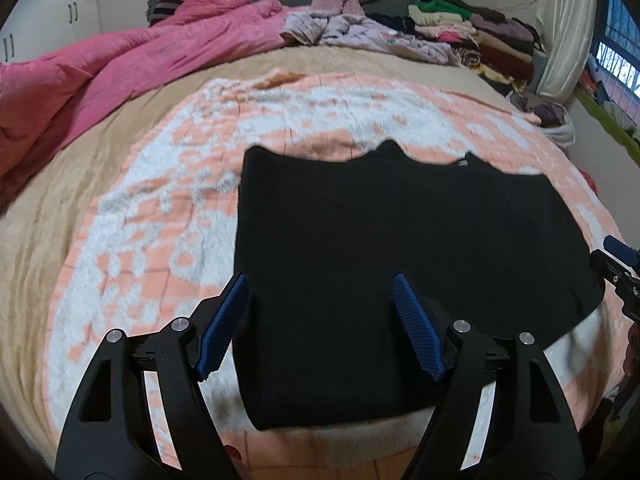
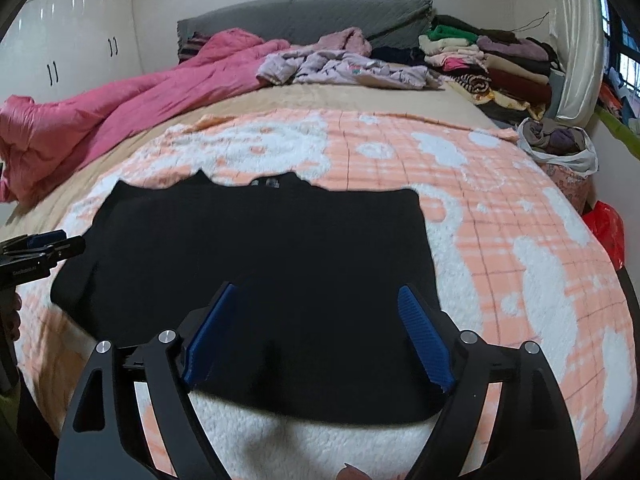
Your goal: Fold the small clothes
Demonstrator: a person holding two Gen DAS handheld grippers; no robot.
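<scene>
Both tongs — left tongs (image 1: 320, 292) and right tongs (image 2: 320, 304) — are wide open over the black shirt (image 1: 400, 240), holding nothing — it lies flat on the pink-and-white blanket (image 2: 500, 220).

**Black on peach and white**

Between the blue ribbed pads (image 1: 222, 328) of the black left gripper (image 1: 320, 284) lies a plain black garment (image 1: 400, 248), with a small grey label at its far edge. Under it and out past both fingers spreads a fuzzy blanket (image 1: 160, 216) in peach checks with white blotches, over a tan bedspread (image 1: 36, 216). Far beyond the fingertips is a bright pink quilt (image 1: 132, 60), a heap of pale lilac clothes (image 1: 360, 32), a grey headboard cover (image 2: 304, 16), and a stack of folded clothes (image 2: 492, 64) in green, cream, pink, purple and maroon. The right gripper (image 2: 316, 292) is black with blue pads too; off beyond its right finger is a red bag (image 2: 606, 228)
</scene>
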